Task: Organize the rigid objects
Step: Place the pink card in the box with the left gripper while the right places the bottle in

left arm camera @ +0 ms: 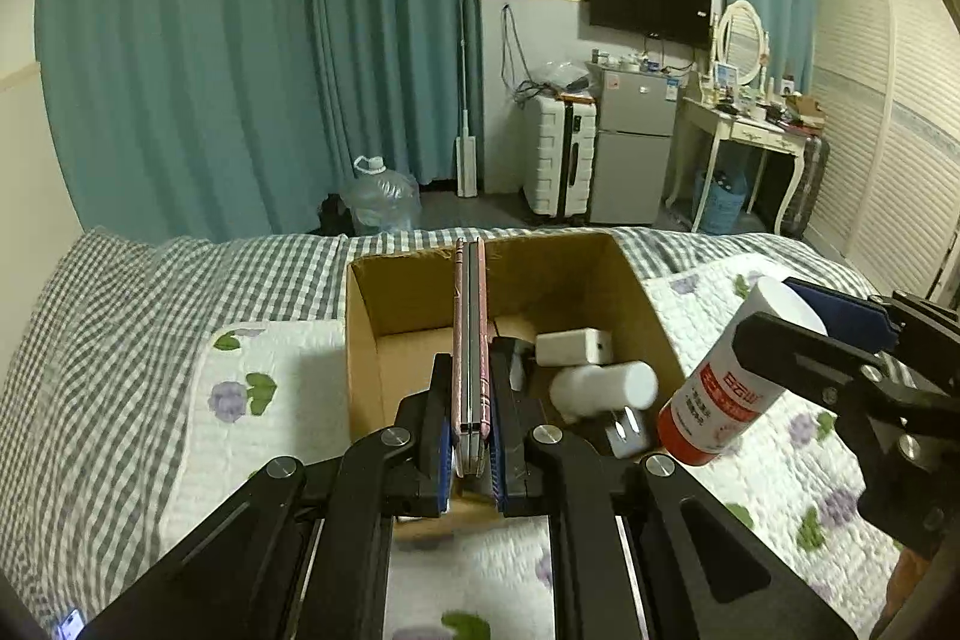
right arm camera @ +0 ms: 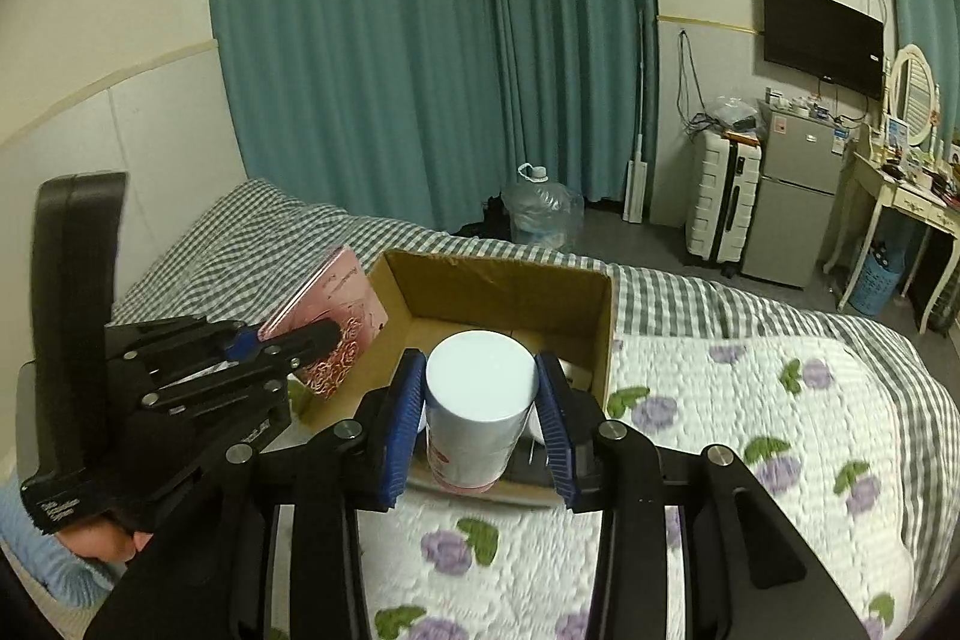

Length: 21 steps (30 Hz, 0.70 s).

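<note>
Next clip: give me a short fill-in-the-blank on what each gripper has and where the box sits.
1. The left gripper is shut on a flat ____ case held edge-on.
2. The right gripper is shut on a white bottle whose base band is ____.
3. The cardboard box sits on a ____.
4. Inside the box lies a white charger block beside another ____ bottle.

Missing words: pink; red; bed; white
</note>
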Available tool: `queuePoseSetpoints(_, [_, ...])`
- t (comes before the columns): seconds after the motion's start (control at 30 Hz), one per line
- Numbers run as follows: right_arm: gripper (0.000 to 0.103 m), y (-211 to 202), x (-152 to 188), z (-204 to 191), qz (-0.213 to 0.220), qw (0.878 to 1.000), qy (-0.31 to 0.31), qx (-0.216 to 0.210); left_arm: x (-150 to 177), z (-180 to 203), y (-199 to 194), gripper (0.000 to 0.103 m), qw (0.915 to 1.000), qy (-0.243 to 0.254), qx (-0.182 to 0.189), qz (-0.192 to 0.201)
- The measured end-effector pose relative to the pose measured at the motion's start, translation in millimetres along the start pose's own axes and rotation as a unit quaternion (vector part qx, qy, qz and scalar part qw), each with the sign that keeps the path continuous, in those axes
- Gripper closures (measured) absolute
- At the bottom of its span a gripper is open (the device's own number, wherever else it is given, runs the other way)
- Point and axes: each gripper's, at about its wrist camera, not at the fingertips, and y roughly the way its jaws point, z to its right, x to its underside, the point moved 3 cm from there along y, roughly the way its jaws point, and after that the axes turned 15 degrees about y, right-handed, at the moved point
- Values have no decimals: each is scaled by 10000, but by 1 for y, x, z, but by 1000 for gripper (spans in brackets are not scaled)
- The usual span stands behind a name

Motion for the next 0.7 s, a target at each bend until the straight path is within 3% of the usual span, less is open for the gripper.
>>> queuePoseSetpoints(0.3, [67,58,-2,28,-242,9997,103,23,8,-5,72,93,9992,-109,35,-393])
queuePoseSetpoints(0.53, [67,74,3,38,-391,9991,190,-30,14,-3,97,90,9986,-171,118,-484])
queuePoseSetpoints(0.57, [67,73,3,37,-392,9990,190,-36,13,-4,96,86,9989,-172,74,-441])
queuePoseSetpoints(0.67, [67,67,0,32,-334,9993,153,-53,12,-7,85,42,9992,-104,-143,-366])
queuePoseSetpoints(0.7, [67,64,-1,28,-312,9994,139,-76,11,-10,78,42,9993,-105,-250,-266])
